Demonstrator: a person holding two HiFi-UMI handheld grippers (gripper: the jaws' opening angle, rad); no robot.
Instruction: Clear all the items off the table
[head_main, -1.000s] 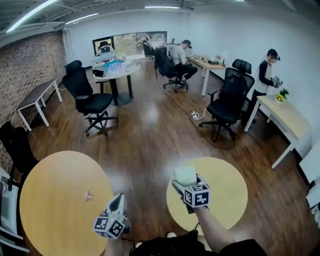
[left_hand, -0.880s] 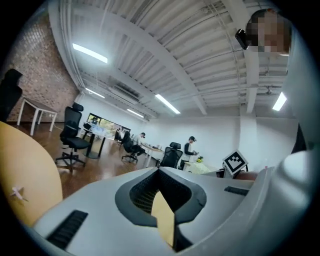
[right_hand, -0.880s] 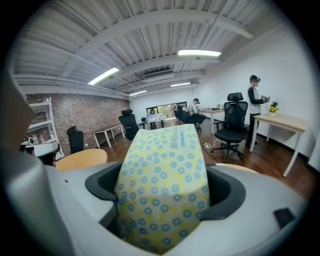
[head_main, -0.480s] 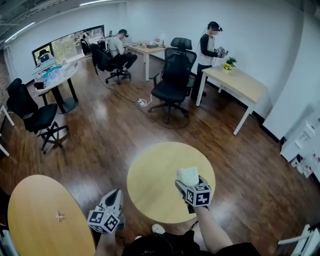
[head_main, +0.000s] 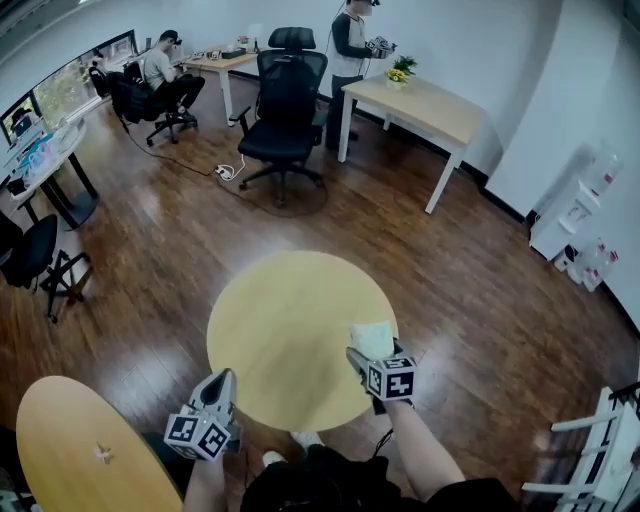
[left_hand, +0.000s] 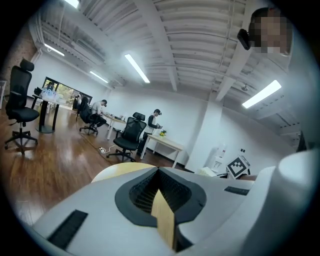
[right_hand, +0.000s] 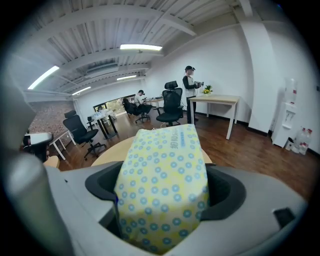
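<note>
Right tongs (head_main: 371, 352) grip a pale packet (head_main: 372, 337) above the round table (head_main: 285, 320).

Floor (head_main: 150, 260): dark glossy wood planks. Walls (head_main: 490, 60) white, with a window (head_main: 75, 75) at far left. Ceiling tube lights (left_hand: 137, 67) on. Round tabletop (head_main: 290, 320) at centre, second round table (head_main: 60, 420) lower left. Black office chair (head_main: 285, 95) beside rectangular desk (head_main: 425, 105).

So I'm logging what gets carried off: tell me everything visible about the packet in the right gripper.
The packet is soft, plastic-looking, pale yellow with rows of blue-and-white dots and print near its far end. It sticks out lengthwise between the jaws of the right gripper, which are shut on its sides, over the right edge of the round table.
</note>
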